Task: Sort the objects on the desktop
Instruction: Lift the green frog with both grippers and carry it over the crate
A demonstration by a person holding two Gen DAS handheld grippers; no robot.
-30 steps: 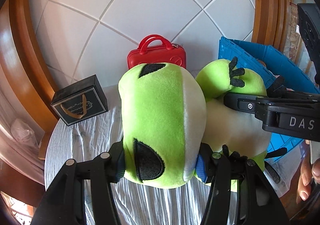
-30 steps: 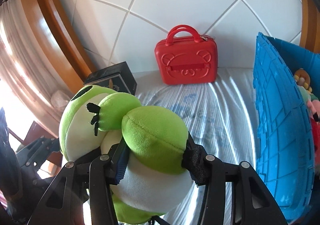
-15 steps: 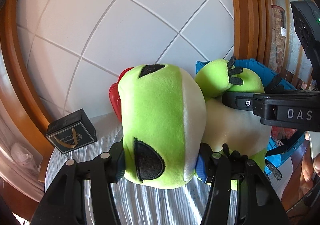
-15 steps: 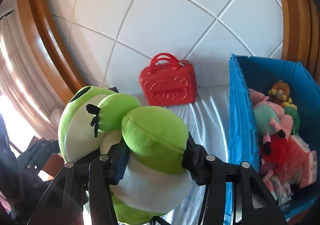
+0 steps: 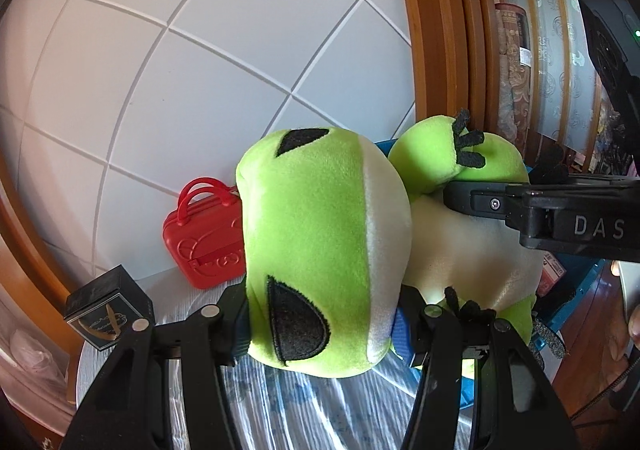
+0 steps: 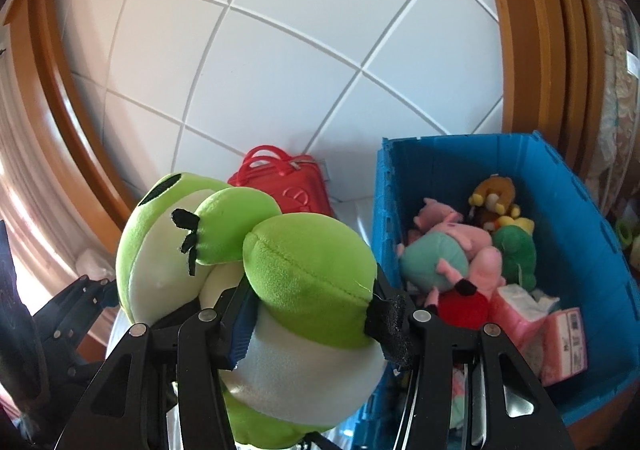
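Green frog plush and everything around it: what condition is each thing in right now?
Green frog plush: held in the air, gripped at two places.
Left gripper: clamped on the frog's head.
Right gripper: clamped on the frog's leg.
Blue crate: open on top, partly filled with soft toys and packets.
Red toy suitcase: closed, standing upright by the wall.
Black gift box: closed, on the table.

red case, black box on probably clothed table

Green and white frog plush with black eye patches, lifted off the tabletop. Head pinched sideways, leg squeezed, beside the blue bin of soft toys.
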